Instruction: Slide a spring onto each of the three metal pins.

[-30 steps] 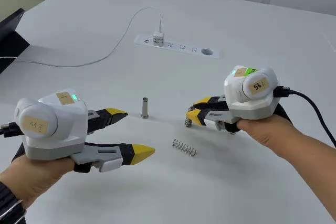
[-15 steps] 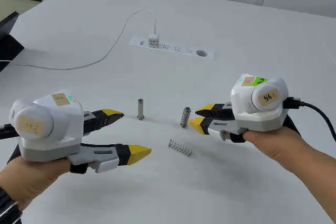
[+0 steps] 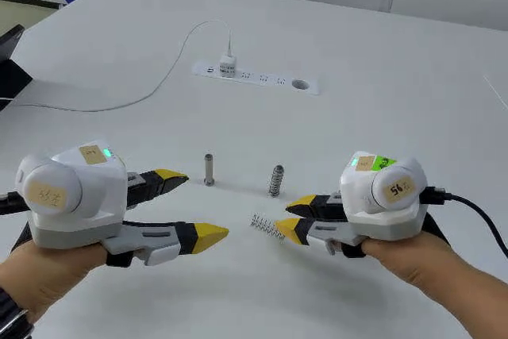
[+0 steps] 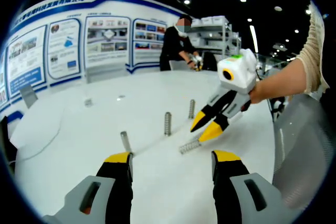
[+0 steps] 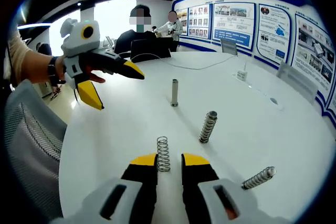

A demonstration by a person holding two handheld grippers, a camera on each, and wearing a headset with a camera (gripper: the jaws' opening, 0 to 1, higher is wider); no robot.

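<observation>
A bare metal pin (image 3: 209, 169) stands upright mid-table, also seen in my left gripper view as the pin (image 4: 125, 141). To its right a second pin wears a spring (image 3: 275, 180). A third pin with a spring (image 5: 257, 178) sits close to the right of my right gripper. One loose spring (image 3: 266, 226) lies flat on the white table. My right gripper (image 3: 292, 216) hovers at that spring's right end, jaws narrowly open; the spring (image 5: 163, 153) lies just ahead of its tips. My left gripper (image 3: 194, 206) is wide open and holds nothing, left of the bare pin.
A white power strip (image 3: 254, 78) with a plugged-in adapter and a cable lies at the back of the table. A dark object (image 3: 9, 65) sits at the left edge. People stand beyond the table's far end (image 4: 181, 40).
My right gripper has left the spring on the second pin, pulled back, and moved toward me to the loose spring. The left gripper has hardly moved. The head camera has shifted.
</observation>
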